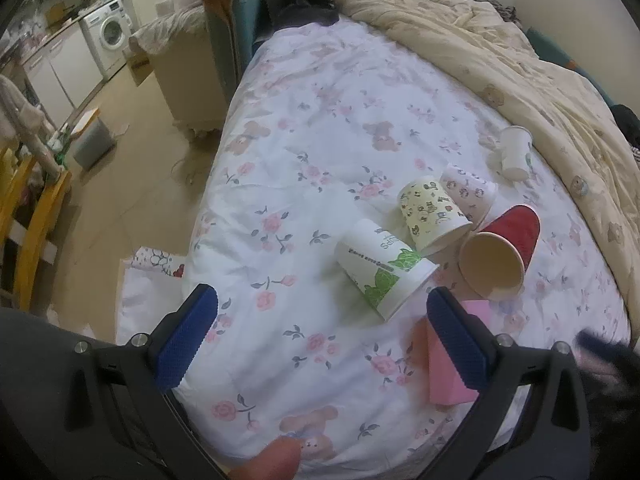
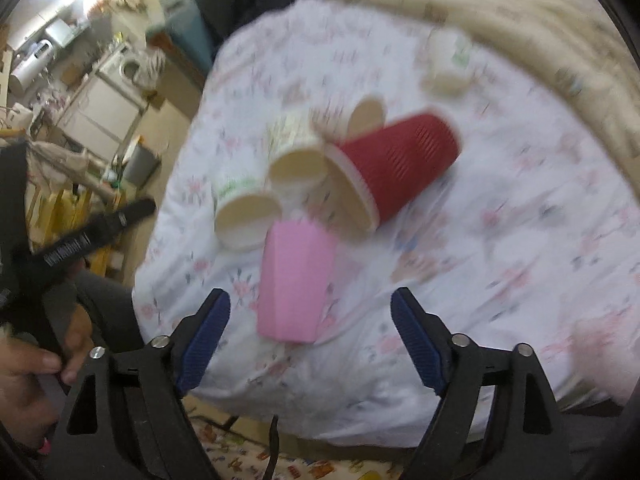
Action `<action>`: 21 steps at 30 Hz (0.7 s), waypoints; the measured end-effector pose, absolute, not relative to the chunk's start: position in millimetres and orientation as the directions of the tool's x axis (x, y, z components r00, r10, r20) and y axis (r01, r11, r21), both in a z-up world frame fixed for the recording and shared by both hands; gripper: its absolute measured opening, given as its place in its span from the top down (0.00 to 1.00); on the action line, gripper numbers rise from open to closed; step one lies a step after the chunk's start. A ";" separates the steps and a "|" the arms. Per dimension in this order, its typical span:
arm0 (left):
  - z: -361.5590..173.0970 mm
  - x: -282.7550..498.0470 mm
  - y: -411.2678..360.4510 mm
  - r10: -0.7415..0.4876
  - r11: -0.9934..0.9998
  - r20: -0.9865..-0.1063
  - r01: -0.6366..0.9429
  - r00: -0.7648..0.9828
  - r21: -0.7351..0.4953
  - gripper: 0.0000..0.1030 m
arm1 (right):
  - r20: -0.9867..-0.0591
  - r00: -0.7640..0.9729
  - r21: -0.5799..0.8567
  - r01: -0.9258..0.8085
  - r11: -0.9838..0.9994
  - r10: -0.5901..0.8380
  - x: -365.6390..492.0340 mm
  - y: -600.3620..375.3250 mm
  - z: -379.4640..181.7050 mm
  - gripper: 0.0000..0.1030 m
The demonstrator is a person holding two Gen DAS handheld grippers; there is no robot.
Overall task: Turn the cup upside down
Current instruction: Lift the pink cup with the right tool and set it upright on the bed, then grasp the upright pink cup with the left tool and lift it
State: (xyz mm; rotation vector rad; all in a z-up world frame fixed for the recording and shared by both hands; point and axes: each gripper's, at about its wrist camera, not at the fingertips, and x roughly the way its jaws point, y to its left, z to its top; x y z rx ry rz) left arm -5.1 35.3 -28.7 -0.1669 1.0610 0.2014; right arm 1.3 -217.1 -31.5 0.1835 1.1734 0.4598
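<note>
Several paper cups lie on their sides on a floral bed sheet (image 1: 304, 152). A white cup with green leaves (image 1: 380, 266) lies just beyond my open, empty left gripper (image 1: 320, 310). Behind it lie a cream patterned cup (image 1: 430, 214), a pink patterned cup (image 1: 470, 192), a red ribbed cup (image 1: 502, 246) and a small white cup (image 1: 516, 152). A plain pink cup (image 2: 294, 280) lies on its side just ahead of my open, empty right gripper (image 2: 310, 308); it shows beside my left gripper's right finger (image 1: 448, 360). The right wrist view is blurred.
A beige quilt (image 1: 500, 52) is bunched along the bed's far and right side. The bed edge drops to the floor (image 1: 132, 184) on the left, with a grey bin (image 1: 94, 142), yellow wooden furniture (image 1: 32, 220) and a washing machine (image 1: 108, 32) beyond.
</note>
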 end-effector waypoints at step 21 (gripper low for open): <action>-39.0 -6.4 -4.5 0.086 0.984 -0.901 -0.176 0.425 0.011 0.00 | -0.781 0.488 0.393 -0.100 0.914 0.390 13.1 -274.3 -23.3 0.10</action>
